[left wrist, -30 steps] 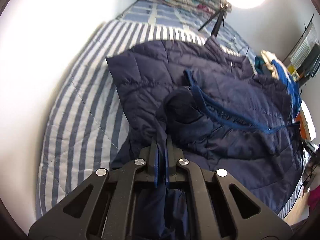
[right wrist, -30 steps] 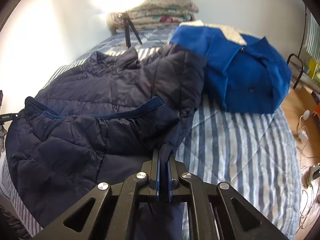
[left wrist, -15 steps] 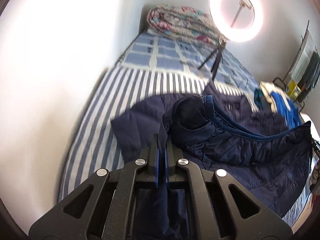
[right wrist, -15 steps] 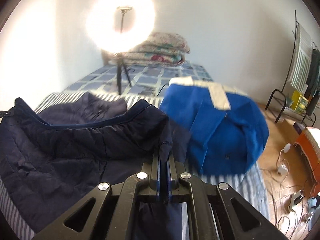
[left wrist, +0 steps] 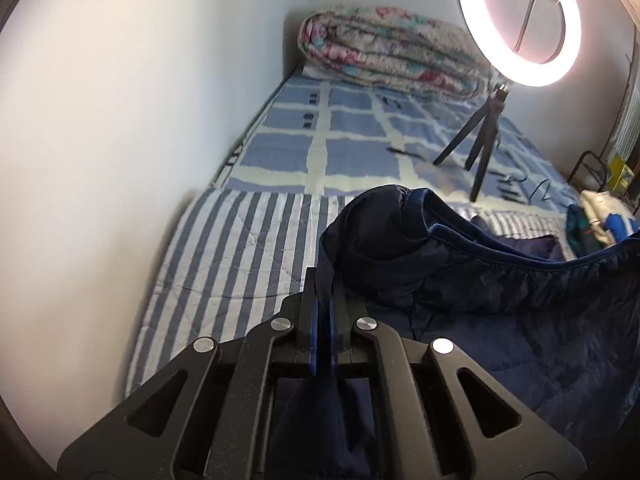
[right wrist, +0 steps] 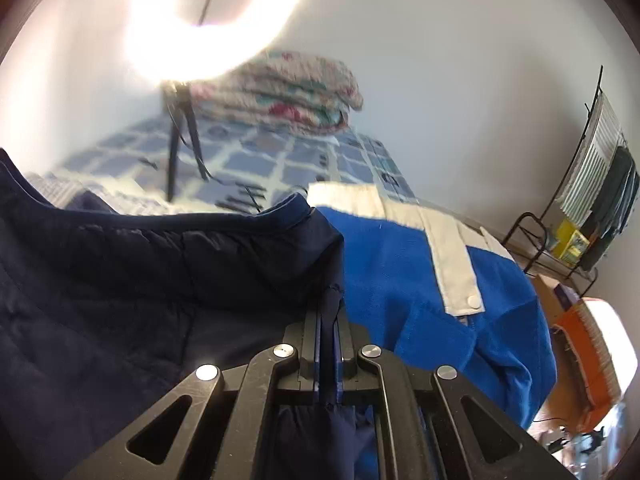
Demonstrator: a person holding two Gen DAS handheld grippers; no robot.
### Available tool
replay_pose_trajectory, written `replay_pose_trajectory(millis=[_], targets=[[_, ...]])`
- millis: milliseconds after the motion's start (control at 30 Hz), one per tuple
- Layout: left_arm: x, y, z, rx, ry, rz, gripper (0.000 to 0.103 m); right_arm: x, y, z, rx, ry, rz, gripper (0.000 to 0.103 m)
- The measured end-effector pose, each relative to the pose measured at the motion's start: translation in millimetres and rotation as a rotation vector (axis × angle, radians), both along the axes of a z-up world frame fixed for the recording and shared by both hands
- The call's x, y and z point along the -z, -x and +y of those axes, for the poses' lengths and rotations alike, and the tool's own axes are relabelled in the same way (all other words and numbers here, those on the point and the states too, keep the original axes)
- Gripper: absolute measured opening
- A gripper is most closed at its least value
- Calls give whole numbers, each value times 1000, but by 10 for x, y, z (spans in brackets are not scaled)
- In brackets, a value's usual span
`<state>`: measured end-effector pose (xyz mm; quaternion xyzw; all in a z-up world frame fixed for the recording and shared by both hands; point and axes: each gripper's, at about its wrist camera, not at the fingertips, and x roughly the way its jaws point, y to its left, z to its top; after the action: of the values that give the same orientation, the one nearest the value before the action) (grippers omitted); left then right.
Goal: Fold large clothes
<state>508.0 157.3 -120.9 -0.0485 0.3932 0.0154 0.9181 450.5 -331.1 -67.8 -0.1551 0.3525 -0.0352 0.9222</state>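
Left gripper [left wrist: 323, 280]: jaws closed on a fold of the navy quilted jacket [left wrist: 500, 300]. Right gripper [right wrist: 329, 312]: jaws likewise clamped on its fabric. The jacket hangs between them, above the striped bed [left wrist: 240, 248]. Only the right wrist view shows the blue fleece garment [right wrist: 420, 280] just beside the jacket.

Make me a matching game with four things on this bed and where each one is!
Things:
1. dark navy quilted jacket
2. bright blue fleece with white trim
3. glowing round ring light on a black tripod
4. folded floral quilt

Places:
A. far end of the bed, against the wall
B. standing on the checked blue cover
C. pinched in both grippers' fingers
D. right of the jacket

Pairs: 1-C, 2-D, 3-B, 4-A
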Motion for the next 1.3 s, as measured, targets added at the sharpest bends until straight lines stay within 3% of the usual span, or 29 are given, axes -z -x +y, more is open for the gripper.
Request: replay_pose_trajectory(millis=[167, 267, 400, 500, 600, 667, 800, 933, 1033, 1167, 1300], targets=[[490, -229, -53, -21, -28, 64, 3, 284, -131, -18, 12, 55, 43, 2], [648, -265, -76, -40, -19, 94, 11, 355, -152, -1, -6, 84, 76, 3], [424, -138, -77, -16, -14, 56, 34, 134, -16, -79, -8, 35, 57, 32], [105, 16, -41, -11, -12, -11, 34, -154, 195, -201, -6, -49, 3, 32], [-148, 180, -115, 35, 36, -67, 34, -395, 357, -156, -104, -161, -37, 32], [-209, 224, -346, 95, 18, -79, 34, -422, 337, -9, -164, -181, -24, 32], [-74, 94, -813, 191, 34, -41, 34, -202, 193, 357, -210, -134, 13, 32], [188, -99, -1223, 244, -34, -12, 34, 132, -81, 447, -168, -65, 55, 32], [457, -341, -1359, 221, -104, 17, 34, 345, -282, 315, -102, -25, 84, 31], [804, -594, -1307, 172, -63, 80, 34, 519, -422, 249, -89, -21, 118, 31], [703, -537, -1410, 175, -130, 68, 34, 509, -390, 371, -94, 37, 131, 31]])
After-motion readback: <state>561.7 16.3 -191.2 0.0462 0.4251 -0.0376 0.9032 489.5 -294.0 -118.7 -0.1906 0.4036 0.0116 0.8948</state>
